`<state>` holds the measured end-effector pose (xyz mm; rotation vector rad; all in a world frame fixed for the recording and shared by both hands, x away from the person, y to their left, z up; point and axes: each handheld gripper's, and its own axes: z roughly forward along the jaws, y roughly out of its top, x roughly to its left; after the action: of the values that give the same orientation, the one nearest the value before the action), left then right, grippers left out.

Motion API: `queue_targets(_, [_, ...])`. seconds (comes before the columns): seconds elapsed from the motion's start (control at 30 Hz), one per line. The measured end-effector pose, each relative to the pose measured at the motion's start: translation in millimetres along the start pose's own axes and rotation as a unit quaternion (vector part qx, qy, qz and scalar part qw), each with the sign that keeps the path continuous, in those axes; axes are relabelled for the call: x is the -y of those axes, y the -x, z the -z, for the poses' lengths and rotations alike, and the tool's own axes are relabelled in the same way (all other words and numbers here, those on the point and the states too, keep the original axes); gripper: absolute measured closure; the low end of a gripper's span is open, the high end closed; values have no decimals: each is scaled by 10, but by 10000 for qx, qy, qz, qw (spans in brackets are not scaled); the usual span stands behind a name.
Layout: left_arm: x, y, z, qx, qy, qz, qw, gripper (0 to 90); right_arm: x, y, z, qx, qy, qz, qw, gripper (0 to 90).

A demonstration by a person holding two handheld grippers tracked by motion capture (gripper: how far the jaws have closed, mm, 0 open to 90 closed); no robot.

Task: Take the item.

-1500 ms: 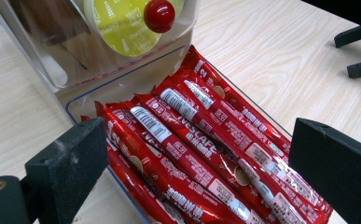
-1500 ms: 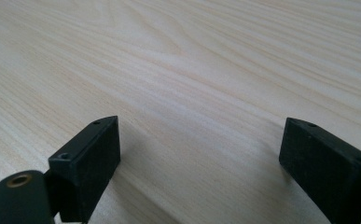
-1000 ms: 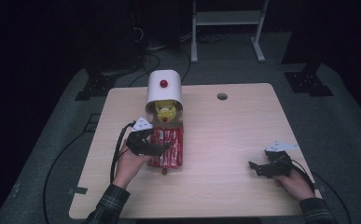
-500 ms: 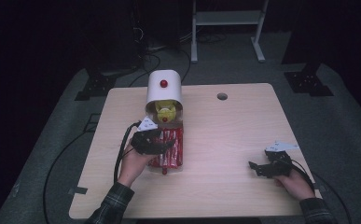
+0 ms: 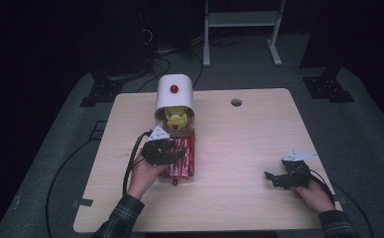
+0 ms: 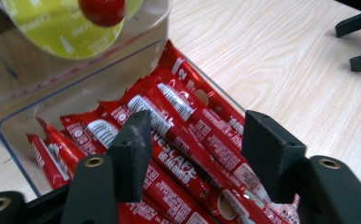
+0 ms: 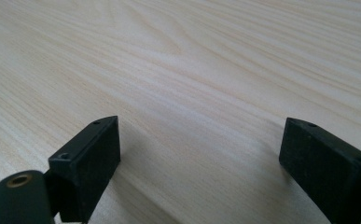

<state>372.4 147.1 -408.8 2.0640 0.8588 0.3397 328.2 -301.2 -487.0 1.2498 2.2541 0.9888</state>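
The left tongs (image 6: 192,154) hang over a clear plastic tray (image 6: 17,140) of red stick packets (image 6: 183,135), at about 9 o'clock of the bench's (image 5: 239,144) middle in the high view. Their jaws have just been closing and now stand about half open, with several packets lying in the gap between the matte black, blocky pads (image 6: 134,154); whether the pads touch a packet I cannot tell, and none is pinched. The packets are glossy foil, long and narrow, printed in white, and stacked side by side and slantwise in the tray. Just beyond the tray, toward 12 o'clock, stands a white rounded dispenser (image 5: 174,91) with a small red knob (image 5: 174,89), and a yellow-green foil-topped pod (image 6: 71,28) sits in its clear lower mouth. The right tongs (image 7: 201,158) rest near the bench's 4 o'clock corner (image 5: 275,178), well apart from the tray, jaws spread wide with nothing between them, over bare pale wood with a fine straight grain.
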Motion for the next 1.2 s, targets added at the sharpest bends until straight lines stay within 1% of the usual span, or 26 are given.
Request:
queue_targets(0.03, [1,-2,0,5,-5,9,10000,459,0,0,0,0,1,1,10000,113])
queue_targets(0.2, [8,-3,-13,-42,-86,-2,10000,488,0,0,0,0,1,3,10000,113])
queue_targets(0.3, [14,7,-32,-25,-126,-15,9999,505,0,0,0,0,1,1,10000,113])
queue_targets(0.47, [18,30,-64,-37,-210,-73,9997,518,0,0,0,0,1,1,10000,113])
queue_targets(0.63, [49,38,-97,-59,-246,-69,9997,520,0,0,0,0,1,2,10000,113])
queue_targets(0.7, [53,44,-102,-94,-253,-47,9996,532,0,0,0,-1,1,2,10000,113])
queue_targets(0.77, [59,54,-110,-170,-291,-89,9994,544,0,0,0,0,1,1,10000,113])
queue_targets(0.83, [61,59,-113,-173,-307,-76,9994,548,0,0,0,0,0,1,10000,113])
queue_targets(0.87, [62,71,-121,-207,-302,-79,9993,550,0,0,0,0,1,2,10000,113])
queue_targets(0.9, [57,77,-117,-233,-359,-124,9990,551,0,0,0,0,1,0,10000,113])
queue_targets(0.97, [57,85,-122,-253,-360,-134,9989,555,0,0,0,-1,1,1,10000,113])
queue_targets(1.07, [54,112,-127,-325,-414,-143,9985,577,0,0,0,0,1,2,10000,114])
queue_targets(1.17, [60,112,-128,-337,-407,-163,9985,595,0,0,0,0,1,2,10000,113])
queue_targets(1.2, [58,103,-120,-330,-425,-154,9984,626,0,0,0,0,0,0,10000,113])
